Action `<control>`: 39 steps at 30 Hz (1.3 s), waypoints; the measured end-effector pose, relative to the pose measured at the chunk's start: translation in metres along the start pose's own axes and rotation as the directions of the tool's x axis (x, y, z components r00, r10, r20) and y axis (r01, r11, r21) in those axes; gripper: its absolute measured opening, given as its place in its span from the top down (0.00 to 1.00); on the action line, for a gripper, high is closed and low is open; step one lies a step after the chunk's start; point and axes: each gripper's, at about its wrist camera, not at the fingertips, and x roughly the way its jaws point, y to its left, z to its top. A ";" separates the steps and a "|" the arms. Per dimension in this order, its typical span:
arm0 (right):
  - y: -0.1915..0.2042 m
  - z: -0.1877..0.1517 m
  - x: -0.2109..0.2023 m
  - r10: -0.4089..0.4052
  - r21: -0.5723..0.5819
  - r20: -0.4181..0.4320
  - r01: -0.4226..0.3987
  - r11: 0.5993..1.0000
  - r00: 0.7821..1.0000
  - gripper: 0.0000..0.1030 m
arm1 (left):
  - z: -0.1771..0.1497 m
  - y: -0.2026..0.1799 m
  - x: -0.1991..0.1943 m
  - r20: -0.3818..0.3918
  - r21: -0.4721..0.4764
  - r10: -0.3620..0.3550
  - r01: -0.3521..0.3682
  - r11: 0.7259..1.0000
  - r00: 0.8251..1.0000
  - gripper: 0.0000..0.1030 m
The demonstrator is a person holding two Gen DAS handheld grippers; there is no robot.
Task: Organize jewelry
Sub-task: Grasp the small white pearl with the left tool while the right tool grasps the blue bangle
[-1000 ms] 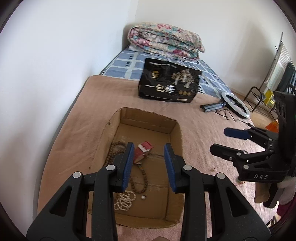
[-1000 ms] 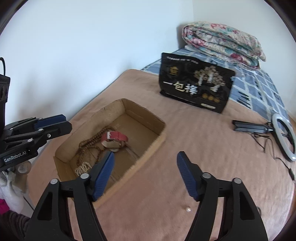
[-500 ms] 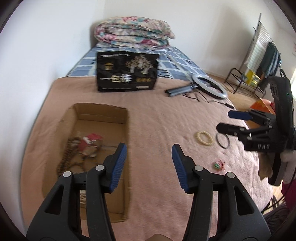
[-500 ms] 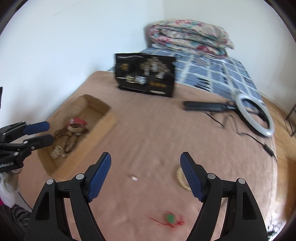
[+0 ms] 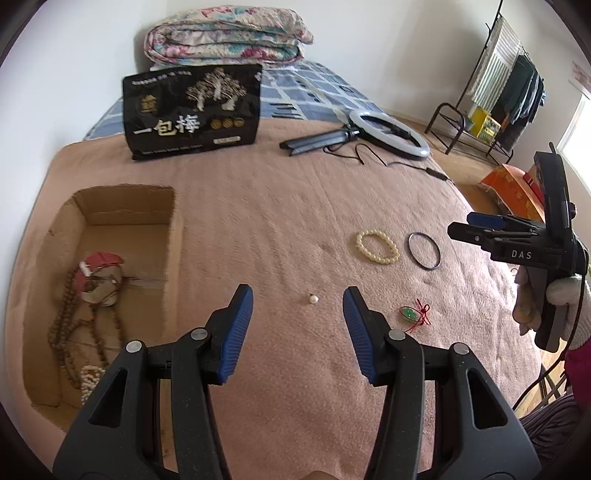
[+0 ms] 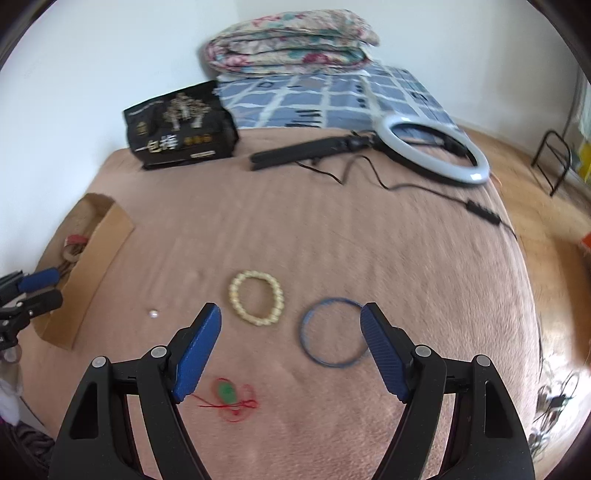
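Observation:
Loose jewelry lies on the pink blanket: a cream bead bracelet (image 6: 256, 297), a dark thin bangle (image 6: 334, 332), a green pendant on red cord (image 6: 227, 393) and a single pearl (image 5: 313, 298). My left gripper (image 5: 297, 295) is open, and the pearl lies just beyond the gap between its tips. My right gripper (image 6: 291, 314) is open and hovers over the bracelet and bangle, touching neither. At the left, the cardboard box (image 5: 173, 236) holds a red-strapped watch (image 5: 98, 273), a brown bead necklace (image 5: 62, 325) and a white pearl string (image 5: 90, 376).
A black printed bag (image 5: 192, 110) stands at the far end of the blanket. A ring light on a folded tripod (image 5: 388, 133) with its cable lies to the far right. A folded quilt (image 5: 225, 33) rests behind. The bed edge drops off at the right, beside a clothes rack (image 5: 509, 85).
Both grippers have swung from the cardboard box rightward over the blanket to the loose jewelry. The left jaws have widened. The box now sits at the left of both views.

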 end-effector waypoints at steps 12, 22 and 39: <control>-0.038 -0.031 0.034 -0.014 0.036 -0.034 0.015 0.999 0.999 0.22 | -0.014 -0.024 0.049 -0.076 0.072 -0.025 0.031 0.997 0.997 0.50; -0.036 -0.043 0.058 0.001 -0.005 -0.084 -0.001 1.000 0.996 0.22 | -0.022 -0.031 0.081 -0.121 0.118 -0.019 0.033 0.992 0.992 0.61; -0.032 -0.035 0.075 -0.020 -0.027 -0.077 0.018 0.999 0.997 0.22 | -0.017 -0.019 0.112 -0.140 0.108 0.008 0.007 0.994 0.990 0.79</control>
